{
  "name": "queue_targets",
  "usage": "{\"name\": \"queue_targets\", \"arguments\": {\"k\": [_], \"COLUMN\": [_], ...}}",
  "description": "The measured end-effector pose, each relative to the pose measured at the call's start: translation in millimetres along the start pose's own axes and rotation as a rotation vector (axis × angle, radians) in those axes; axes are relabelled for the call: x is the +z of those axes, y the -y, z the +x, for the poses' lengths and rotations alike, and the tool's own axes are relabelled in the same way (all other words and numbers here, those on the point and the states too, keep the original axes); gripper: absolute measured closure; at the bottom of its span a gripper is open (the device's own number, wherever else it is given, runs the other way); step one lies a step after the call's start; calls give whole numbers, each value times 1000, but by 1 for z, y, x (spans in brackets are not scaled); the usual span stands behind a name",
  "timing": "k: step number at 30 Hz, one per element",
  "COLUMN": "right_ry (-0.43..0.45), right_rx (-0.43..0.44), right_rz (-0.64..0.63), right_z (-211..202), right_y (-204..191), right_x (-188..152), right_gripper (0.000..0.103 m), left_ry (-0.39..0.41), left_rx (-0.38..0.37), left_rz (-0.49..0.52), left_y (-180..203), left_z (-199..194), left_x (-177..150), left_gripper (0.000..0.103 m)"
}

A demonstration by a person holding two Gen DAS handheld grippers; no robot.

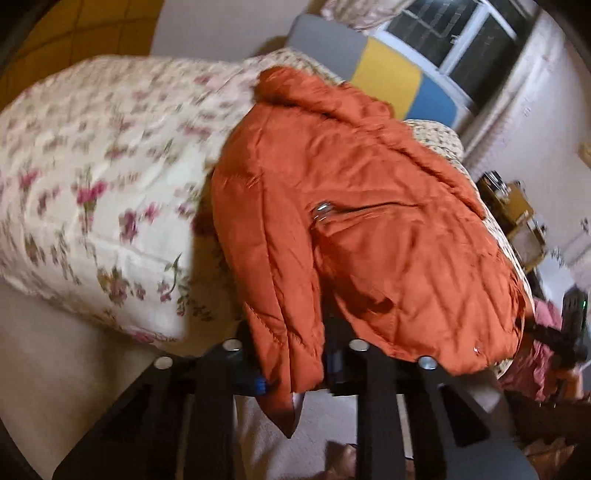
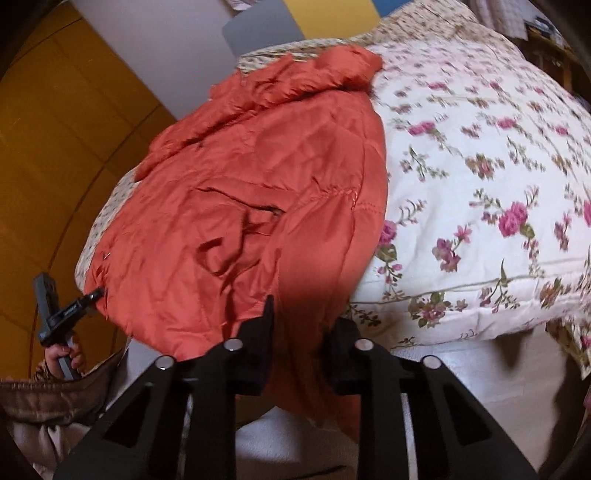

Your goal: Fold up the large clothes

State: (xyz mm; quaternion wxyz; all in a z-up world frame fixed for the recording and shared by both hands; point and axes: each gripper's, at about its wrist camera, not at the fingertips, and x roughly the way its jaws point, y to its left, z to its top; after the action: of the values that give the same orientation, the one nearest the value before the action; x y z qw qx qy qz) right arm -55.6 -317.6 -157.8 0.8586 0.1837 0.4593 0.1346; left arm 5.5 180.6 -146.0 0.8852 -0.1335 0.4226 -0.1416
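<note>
An orange quilted jacket (image 1: 362, 221) lies spread on the bed, collar at the far end; it also shows in the right wrist view (image 2: 258, 192). My left gripper (image 1: 295, 365) is shut on the jacket's near hem, and cloth hangs down between its fingers. My right gripper (image 2: 299, 354) is shut on the jacket's near edge, which drapes over its fingers. The right gripper also shows at the right edge of the left wrist view (image 1: 569, 332). The left gripper, held in a hand, shows at the left of the right wrist view (image 2: 59, 314), touching the jacket's corner.
A folded floral quilt (image 1: 92, 203) lies on the bed beside the jacket, also in the right wrist view (image 2: 480, 184). A grey, yellow and blue headboard (image 1: 388, 74) and a window (image 1: 461, 33) are behind. A wooden shelf (image 1: 513, 214) stands at the right. The bed's near edge (image 2: 461, 369) faces me.
</note>
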Motion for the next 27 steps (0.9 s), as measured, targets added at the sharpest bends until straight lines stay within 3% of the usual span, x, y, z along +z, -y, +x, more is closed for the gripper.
{"name": "queue_targets", "arguments": {"k": [9, 12, 21, 27], "right_ry": [68, 105, 226, 251], "right_rx": [198, 266, 378, 395], "right_rz": [55, 82, 164, 225], "right_z": [-48, -58, -58, -37], "right_y": [8, 7, 7, 20], "right_x": [-7, 2, 88, 146], "right_gripper": [92, 92, 93, 93], "left_ry": [93, 128, 239, 229], "left_rx": [-171, -191, -268, -252], "left_rz": [-72, -91, -125, -149], "left_y": [15, 21, 33, 32], "left_z": [-63, -74, -73, -42], "left_x": [1, 10, 88, 146], "left_gripper": [87, 87, 87, 87]}}
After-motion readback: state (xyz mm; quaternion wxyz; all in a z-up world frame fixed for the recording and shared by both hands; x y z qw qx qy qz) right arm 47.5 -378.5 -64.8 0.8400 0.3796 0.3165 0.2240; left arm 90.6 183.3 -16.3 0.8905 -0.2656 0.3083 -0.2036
